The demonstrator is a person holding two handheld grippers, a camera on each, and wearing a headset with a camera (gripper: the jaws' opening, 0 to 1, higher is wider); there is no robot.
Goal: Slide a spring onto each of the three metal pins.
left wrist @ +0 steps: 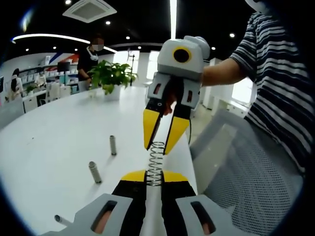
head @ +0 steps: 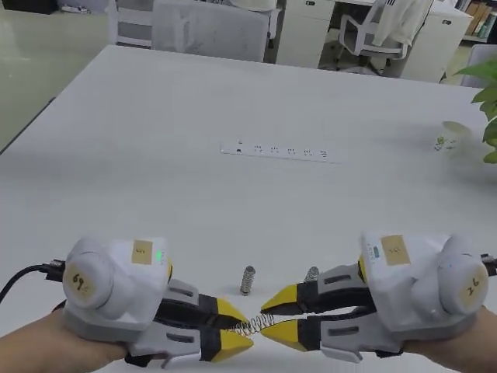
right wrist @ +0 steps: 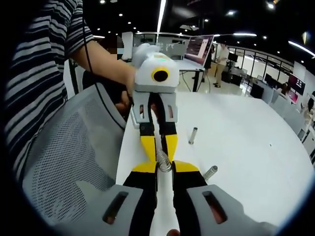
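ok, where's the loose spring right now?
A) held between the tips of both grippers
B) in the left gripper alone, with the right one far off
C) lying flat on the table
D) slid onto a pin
A: the spring spans from the left gripper to the right gripper, one end between each one's jaw tips.

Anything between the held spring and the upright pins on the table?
Nothing visible. The spring is held between the left gripper and right gripper. Two pins stand just beyond it on the table. The right gripper's jaw partly hides one in the head view.
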